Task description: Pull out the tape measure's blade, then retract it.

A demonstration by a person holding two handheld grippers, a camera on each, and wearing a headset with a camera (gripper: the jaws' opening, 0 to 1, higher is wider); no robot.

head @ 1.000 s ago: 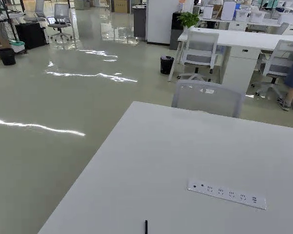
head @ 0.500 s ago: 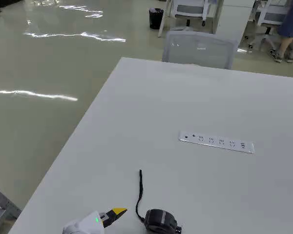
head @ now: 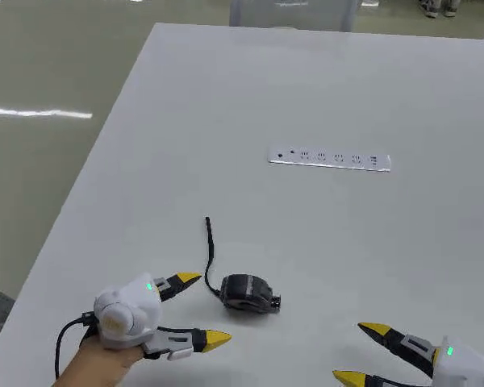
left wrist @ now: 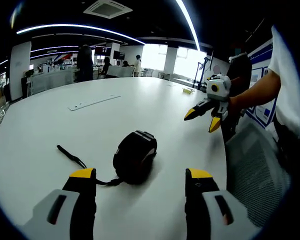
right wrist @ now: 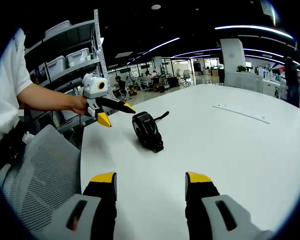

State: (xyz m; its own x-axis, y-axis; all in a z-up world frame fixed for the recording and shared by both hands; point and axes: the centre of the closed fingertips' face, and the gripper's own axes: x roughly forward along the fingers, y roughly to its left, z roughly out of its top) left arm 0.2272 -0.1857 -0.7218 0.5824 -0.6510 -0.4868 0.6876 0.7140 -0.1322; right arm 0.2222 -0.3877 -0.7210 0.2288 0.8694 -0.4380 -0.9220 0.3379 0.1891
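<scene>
White table [head: 306,81] carries everything. The left gripper [head: 210,308] sits at its near-left edge, jaws spread wide, yellow tips pointing toward the tape measure and touching nothing; the right gripper [head: 351,351] comes in at the near-right, jaws likewise spread and empty. White power strip [head: 329,158] lies flat farther back, well apart from both grippers. Black tape measure [head: 246,292] rests on the table just beside the left gripper's tips, between the two grippers, its thin black strap [head: 209,246] trailing away across the tabletop.
</scene>
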